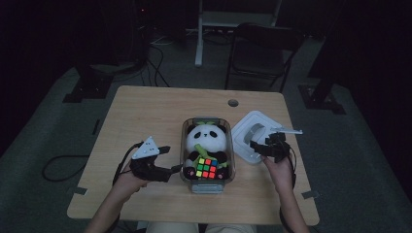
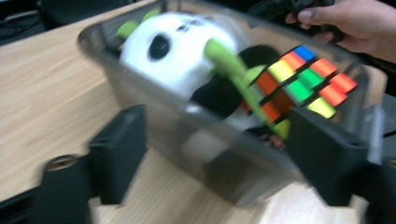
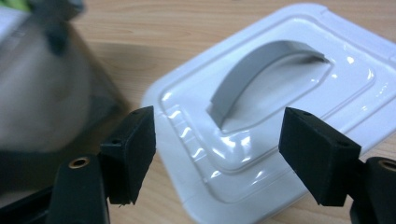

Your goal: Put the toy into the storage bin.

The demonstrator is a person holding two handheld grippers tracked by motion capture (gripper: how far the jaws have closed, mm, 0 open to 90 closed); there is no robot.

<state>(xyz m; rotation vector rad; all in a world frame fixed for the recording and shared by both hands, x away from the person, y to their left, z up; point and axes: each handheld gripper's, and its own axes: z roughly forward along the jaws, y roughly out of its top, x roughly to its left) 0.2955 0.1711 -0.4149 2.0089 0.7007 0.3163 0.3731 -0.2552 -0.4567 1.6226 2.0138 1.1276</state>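
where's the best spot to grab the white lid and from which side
Grip the grey arched handle in the middle of the lid, coming from above with a jaw on each flat side. It rises clear of the recess, while the lid lies flat on the table.

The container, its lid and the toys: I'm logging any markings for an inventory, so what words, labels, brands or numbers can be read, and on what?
None can be read.
Clear container: no label shows.
White lid: plain, with a grey handle.
Panda plush: no tag visible.
Colour cube: plain coloured squares; reddish marks beneath it are too blurred to read.
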